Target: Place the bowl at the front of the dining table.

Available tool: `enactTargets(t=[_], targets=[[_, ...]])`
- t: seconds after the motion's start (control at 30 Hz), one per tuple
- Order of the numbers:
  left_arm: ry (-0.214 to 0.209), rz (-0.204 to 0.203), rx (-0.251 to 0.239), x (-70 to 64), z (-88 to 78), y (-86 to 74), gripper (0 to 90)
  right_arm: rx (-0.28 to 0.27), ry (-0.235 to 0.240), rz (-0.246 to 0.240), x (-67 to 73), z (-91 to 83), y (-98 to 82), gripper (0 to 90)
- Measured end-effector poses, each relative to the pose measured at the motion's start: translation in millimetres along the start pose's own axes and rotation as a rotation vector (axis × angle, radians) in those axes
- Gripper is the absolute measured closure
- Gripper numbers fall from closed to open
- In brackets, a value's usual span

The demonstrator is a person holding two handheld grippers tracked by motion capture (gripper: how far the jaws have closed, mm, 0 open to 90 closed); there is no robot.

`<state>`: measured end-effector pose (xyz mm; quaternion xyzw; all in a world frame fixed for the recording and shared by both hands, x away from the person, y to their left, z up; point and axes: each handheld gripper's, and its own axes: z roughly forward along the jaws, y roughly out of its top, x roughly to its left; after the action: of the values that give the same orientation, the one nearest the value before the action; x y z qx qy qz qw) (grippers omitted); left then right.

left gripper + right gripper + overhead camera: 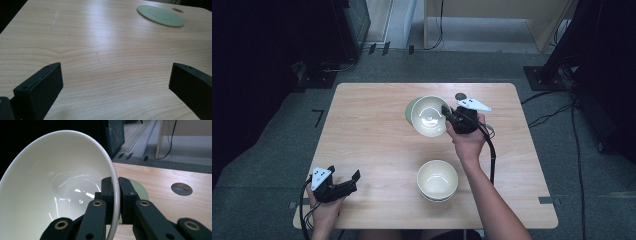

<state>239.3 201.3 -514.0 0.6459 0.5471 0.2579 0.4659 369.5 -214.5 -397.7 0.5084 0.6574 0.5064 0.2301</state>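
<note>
My right gripper [447, 114] is shut on the rim of a cream bowl [428, 116], which hangs tilted above the table. In the right gripper view the bowl [57, 182] fills the left, with its rim pinched between my right gripper's [117, 186] jaws. A flat green plate [411, 111] lies on the table under the lifted bowl; the same plate [160, 15] lies far off in the left gripper view. Two more cream bowls [437, 180] sit stacked near the front centre. My left gripper [344, 177] rests at the front left, open and with nothing in it, its fingers [40, 87] wide apart over bare wood.
The wooden table [372, 135] has a round cable hole [460, 96] near its far edge, just behind the right gripper. A cable [492, 160] trails from the right gripper along the forearm. Dark equipment and cables stand on the floor around the table.
</note>
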Motion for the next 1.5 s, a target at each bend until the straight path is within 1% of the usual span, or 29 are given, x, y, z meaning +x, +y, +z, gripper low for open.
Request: enactTargets(t=[0.03,0.1,0.23,0.37,0.43,0.47,0.5,0.53,0.57,0.63,0.73,0.87,0.93,1.03,1.07,1.17,1.2,1.23,1.3,1.33,1.4,1.43,1.5], targets=[[0.0,-0.002,0.0,0.0,0.3,0.2,0.0,0.009,-0.008,0.004,-1.5,6.7,2.1,85.1],[0.0,-0.003,0.001,0.0,0.7,0.4,0.0,0.019,-0.018,0.007,-2.9,13.4,4.2,85.1],[-0.001,-0.004,0.003,0.0,1.0,0.4,0.0,0.039,-0.036,0.029,-8.3,27.1,8.8,85.1],[0.0,-0.005,0.002,0.1,1.1,0.5,0.0,0.073,-0.053,0.044,-14.1,41.3,13.3,85.1],[0.0,-0.006,0.002,0.1,1.3,0.6,0.0,0.083,-0.058,0.049,-15.8,44.6,14.2,85.1],[0.001,-0.005,0.002,0.2,1.3,0.6,0.0,0.093,-0.064,0.058,-17.2,48.2,15.1,85.1],[0.006,-0.006,0.0,0.1,1.3,0.7,0.0,0.118,-0.07,0.075,-20.4,55.2,16.5,85.1],[0.006,-0.006,0.0,0.1,1.3,0.7,0.0,0.118,-0.07,0.075,-20.4,55.2,16.5,85.1],[0.007,-0.006,0.0,0.1,1.3,0.7,0.0,0.145,-0.073,0.093,-23.4,62.4,17.4,85.0],[0.008,-0.005,-0.001,0.1,1.3,0.7,0.0,0.176,-0.08,0.122,-25.6,69.3,18.2,85.0],[0.008,-0.005,0.001,0.2,1.3,0.7,0.0,0.219,-0.091,0.177,-28.0,78.7,19.4,85.0],[0.007,-0.005,0.001,0.3,1.3,0.7,0.0,0.283,-0.109,0.22,-30.4,91.3,23.1,85.0],[0.008,-0.005,0.0,0.5,1.4,0.8,0.0,0.317,-0.119,0.265,-32.9,97.9,25.0,85.0],[0.008,-0.004,-0.001,0.5,1.5,0.8,0.0,0.358,-0.139,0.301,-37.0,108.5,26.8,85.0],[0.008,-0.004,-0.001,0.5,1.5,0.8,0.0,0.358,-0.139,0.301,-37.0,108.5,26.8,85.0],[0.008,-0.006,-0.002,0.7,1.6,0.9,0.0,0.39,-0.158,0.302,-38.5,120.7,27.4,85.0],[0.008,-0.006,-0.002,0.7,1.6,0.9,0.0,0.401,-0.16,0.308,-38.8,125.6,26.9,85.0],[0.008,-0.006,-0.002,0.7,1.6,0.9,0.0,0.401,-0.16,0.308,-38.8,125.6,26.9,85.0],[0.008,-0.006,-0.003,0.9,1.5,0.9,0.0,0.411,-0.168,0.337,-40.4,134.7,23.8,85.0],[0.007,-0.007,-0.002,0.9,1.6,0.9,0.0,0.414,-0.168,0.343,-40.9,137.4,22.3,85.0],[0.007,-0.006,-0.001,0.9,1.6,0.9,0.0,0.417,-0.17,0.342,-41.3,140.0,20.8,85.0],[0.007,-0.007,-0.001,0.9,1.7,1.0,0.0,0.424,-0.185,0.334,-41.7,144.7,18.6,85.0],[0.007,-0.007,0.0,1.0,1.8,1.0,0.0,0.427,-0.194,0.335,-43.4,147.6,17.2,84.9]])
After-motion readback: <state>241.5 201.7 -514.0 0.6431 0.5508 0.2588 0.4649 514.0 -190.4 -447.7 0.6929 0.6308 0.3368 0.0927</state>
